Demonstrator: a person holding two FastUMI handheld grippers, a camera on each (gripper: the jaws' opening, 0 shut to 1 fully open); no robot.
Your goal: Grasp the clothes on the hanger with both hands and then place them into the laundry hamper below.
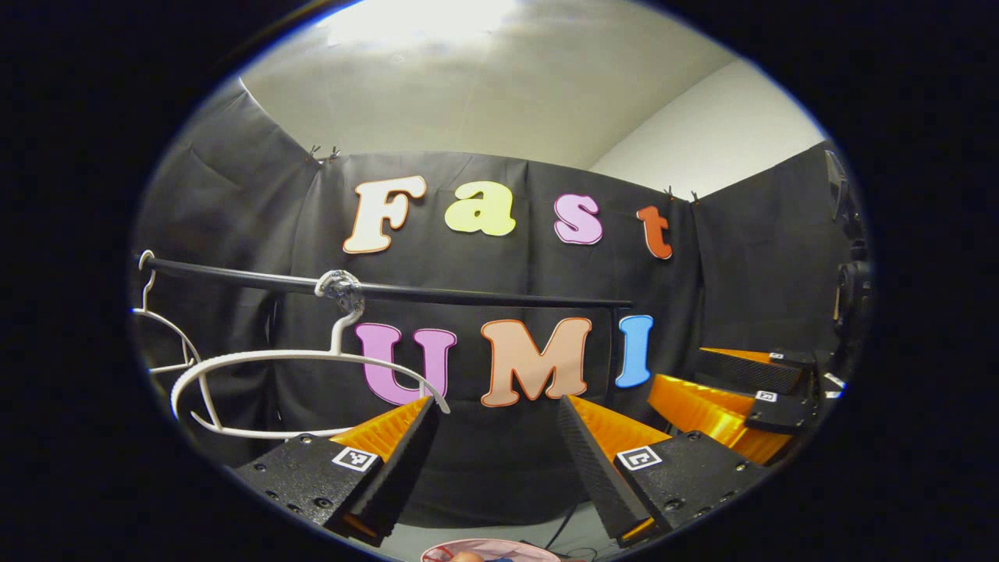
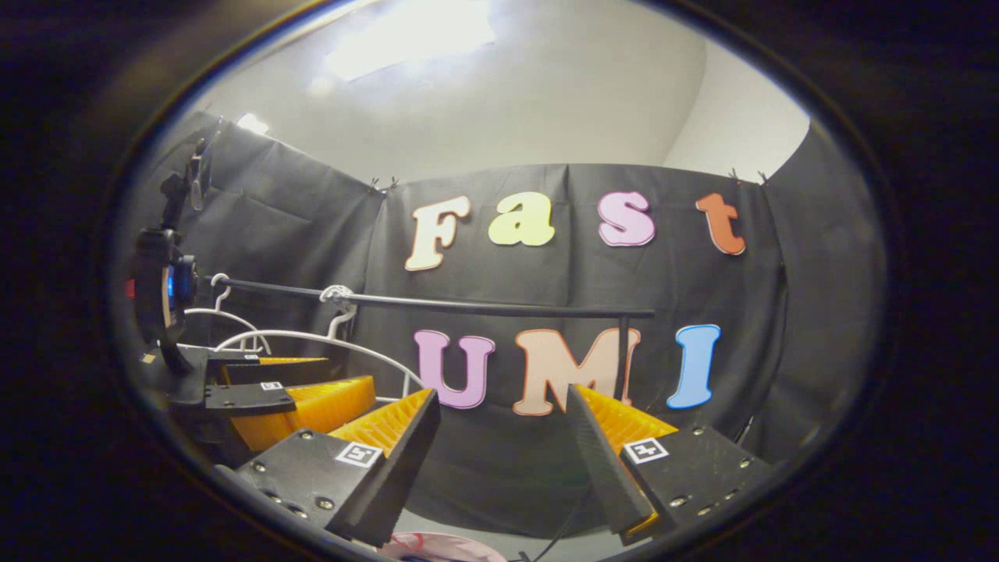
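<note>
Hangers (image 1: 308, 367) bare on rail (image 1: 468, 295); I hold both hand-held grippers (image 1: 495, 437) (image 2: 503, 441) wide open, empty; hamper (image 1: 488, 552) rim below — task looks finished.

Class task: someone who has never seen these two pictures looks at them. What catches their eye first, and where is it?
Two open grippers, the left gripper and the right gripper, pointing at the booth wall. Behind them a black rail crosses the wall, with bare white hangers at its left end. A pinkish hamper rim peeks in below.
</note>
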